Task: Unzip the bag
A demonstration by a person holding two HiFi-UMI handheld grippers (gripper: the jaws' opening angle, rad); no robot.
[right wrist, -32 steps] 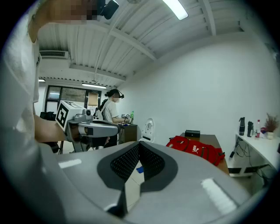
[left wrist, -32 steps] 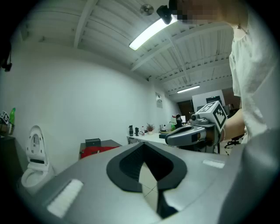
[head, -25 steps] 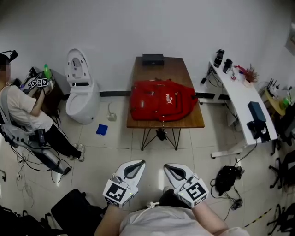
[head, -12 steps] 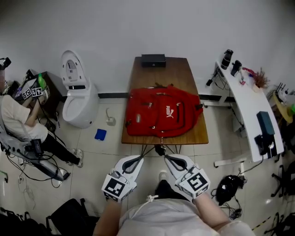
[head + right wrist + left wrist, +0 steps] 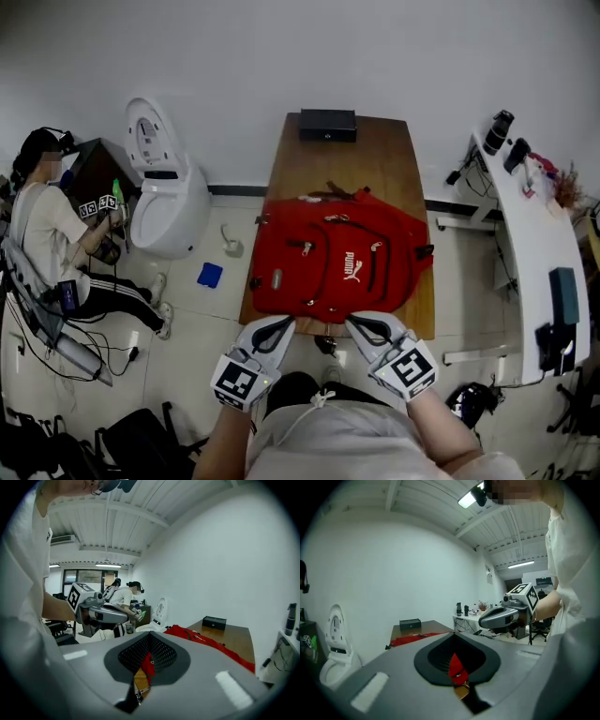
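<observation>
A red backpack [image 5: 333, 267] lies flat on the brown wooden table [image 5: 352, 164], its zippers and white logo facing up. Both grippers are held side by side at the table's near edge, just short of the bag. My left gripper [image 5: 283, 323] is shut with nothing in it, and so is my right gripper [image 5: 356, 323]. In the left gripper view the bag [image 5: 417, 638] is a red strip beyond the jaws, with the right gripper [image 5: 506, 616] alongside. The right gripper view shows the bag [image 5: 206, 641] ahead and the left gripper [image 5: 105, 616] at its left.
A black box [image 5: 327, 124] sits at the table's far end. Left of the table stand a white toilet [image 5: 164, 192] and a seated person [image 5: 52, 234]. A blue object [image 5: 209, 275] lies on the floor. A white desk [image 5: 534, 234] with bottles runs along the right.
The person has stepped toward the table: the bag and table now lie closer, and both grippers have come up to the table's near edge. Both stayed shut.
</observation>
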